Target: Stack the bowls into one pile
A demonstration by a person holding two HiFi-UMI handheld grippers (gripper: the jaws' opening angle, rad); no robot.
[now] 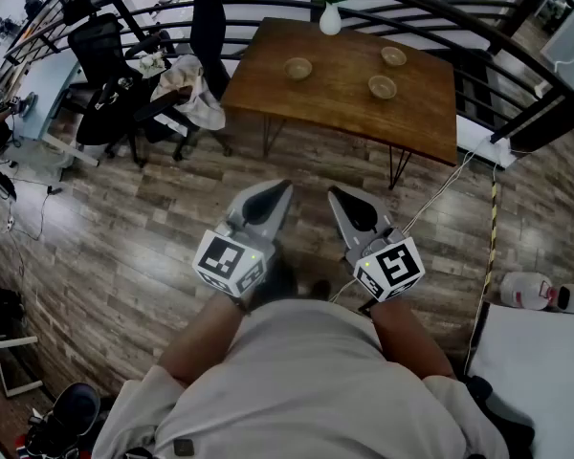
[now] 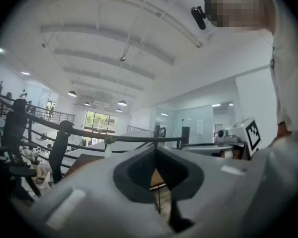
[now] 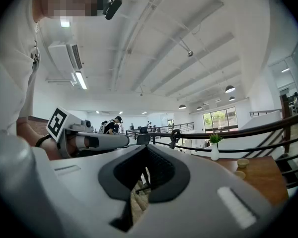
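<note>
Pale shirt (image 1: pixel 306 381) fills the bottom of the head view, and 2 forearms reach out ahead of it, each carrying its tool level above the wood-plank floor (image 1: pixel 124 228).

Markings first: the left marker cube (image 1: pixel 231 261) and the right marker cube (image 1: pixel 390 266) each show a black-and-white square code on the faces turned up to the camera.

Now the left gripper (image 1: pixel 279 191): its jaws are together and the tips meet in a point. Its own view agrees, with the left gripper (image 2: pixel 155 147) closed at the tip and nothing caught between the pads. The right gripper (image 1: pixel 337 195) sits just beside it, the 2 noses angled slightly toward each other. Its jaws are closed as well, and in its own view the right gripper (image 3: pixel 146 148) is pressed together on nothing.

The bowls are well ahead of both tools, on the wooden table (image 1: pixel 344 113) by the black railing (image 1: pixel 430 12). All 3 sit apart from one another, unstacked. The left bowl (image 1: pixel 298 68) is on its own side of the tabletop. The far right bowl (image 1: pixel 393 56) and the near right bowl (image 1: pixel 383 86) sit closer together. A white vase (image 1: pixel 331 15) with a green sprig stands at the far edge, behind them.

From the right gripper view, 2 of the bowls show at the right, beyond the closed jaws, near the vase (image 3: pixel 214 151).

Off to the left, a black office chair (image 1: pixel 100 46) stands beside a draped cloth (image 1: pixel 191 89).
</note>
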